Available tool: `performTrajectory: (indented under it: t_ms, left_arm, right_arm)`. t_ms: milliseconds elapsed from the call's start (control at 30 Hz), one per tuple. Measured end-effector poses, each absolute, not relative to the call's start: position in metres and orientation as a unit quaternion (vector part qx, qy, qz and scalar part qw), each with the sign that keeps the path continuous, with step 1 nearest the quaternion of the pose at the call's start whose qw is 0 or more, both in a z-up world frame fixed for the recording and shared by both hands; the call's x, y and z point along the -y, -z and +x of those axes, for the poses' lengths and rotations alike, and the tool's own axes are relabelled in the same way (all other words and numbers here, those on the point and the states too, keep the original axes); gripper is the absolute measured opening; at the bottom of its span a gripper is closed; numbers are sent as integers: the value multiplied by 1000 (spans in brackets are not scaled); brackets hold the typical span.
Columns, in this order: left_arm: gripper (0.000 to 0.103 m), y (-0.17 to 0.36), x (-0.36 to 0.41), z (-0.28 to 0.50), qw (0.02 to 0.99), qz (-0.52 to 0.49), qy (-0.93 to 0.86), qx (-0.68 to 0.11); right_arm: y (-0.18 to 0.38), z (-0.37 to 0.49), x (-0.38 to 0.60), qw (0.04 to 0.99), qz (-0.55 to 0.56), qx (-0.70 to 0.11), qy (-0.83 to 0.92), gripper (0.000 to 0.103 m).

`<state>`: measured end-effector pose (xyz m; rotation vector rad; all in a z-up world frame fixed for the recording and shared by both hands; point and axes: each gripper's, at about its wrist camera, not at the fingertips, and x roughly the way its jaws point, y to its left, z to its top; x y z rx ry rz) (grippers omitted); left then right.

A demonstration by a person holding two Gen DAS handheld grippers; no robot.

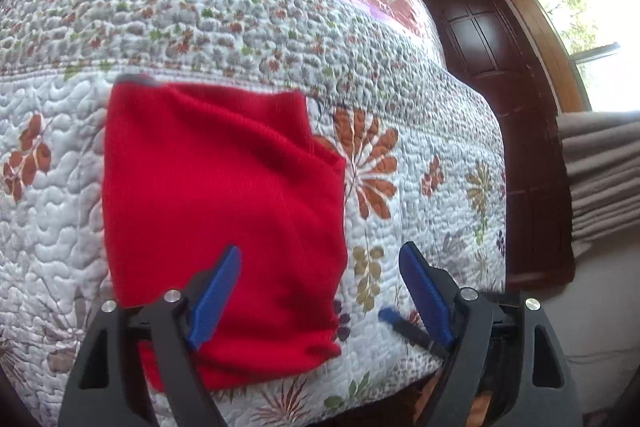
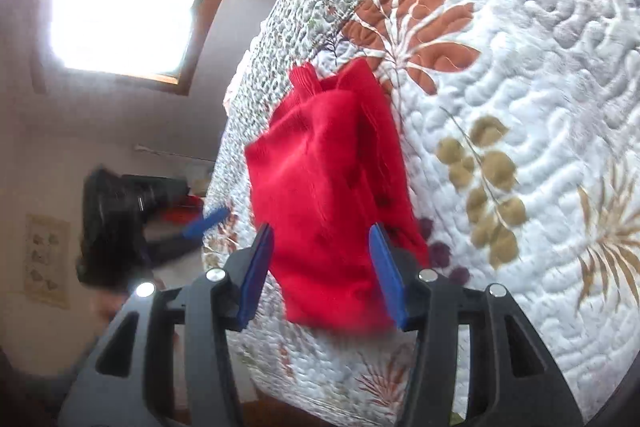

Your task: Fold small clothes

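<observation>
A: Red knit (image 1: 224,195) lies folded on the quilt (image 1: 420,155), ahead of the left tongs (image 1: 320,291), partly between the fingers.
B: Tong state?
A: Both spread apart, empty. Right tongs (image 2: 322,275) straddle the knit's near end, not clamped.
B: Risk?
A: Knit sits near the bed edge; a careless pinch could likely undo the fold or drag it off.
B: Text, labels?
A: None readable.

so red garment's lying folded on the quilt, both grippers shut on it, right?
Not quite. The red garment does lie folded on the quilt, but both grippers are open and hold nothing: the left wrist view shows the left gripper spread wide, the right wrist view the right gripper likewise.
</observation>
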<state>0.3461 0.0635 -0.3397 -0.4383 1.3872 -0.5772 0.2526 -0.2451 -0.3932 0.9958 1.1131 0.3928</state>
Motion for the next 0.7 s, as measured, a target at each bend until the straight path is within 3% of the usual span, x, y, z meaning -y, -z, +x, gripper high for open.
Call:
performTrajectory:
  t_ms: [300, 367, 400, 567, 700]
  left_arm:
    - [77, 383, -18, 276, 666, -141, 343, -647]
    - [74, 390, -8, 273, 656, -140, 361, -648]
    - [74, 393, -4, 272, 649, -141, 370, -649]
    - [70, 417, 16, 271, 621, -131, 390, -668]
    - [70, 434, 19, 274, 608, -128, 386, -682]
  right_arm:
    - [443, 360, 245, 658, 486, -540, -195, 50]
    - [444, 364, 245, 663, 475, -543, -198, 26]
    - [440, 363, 246, 675, 458, -543, -198, 6]
    - [419, 367, 252, 732, 407, -520, -168, 2]
    - [437, 380, 245, 736, 369, -548, -146, 2]
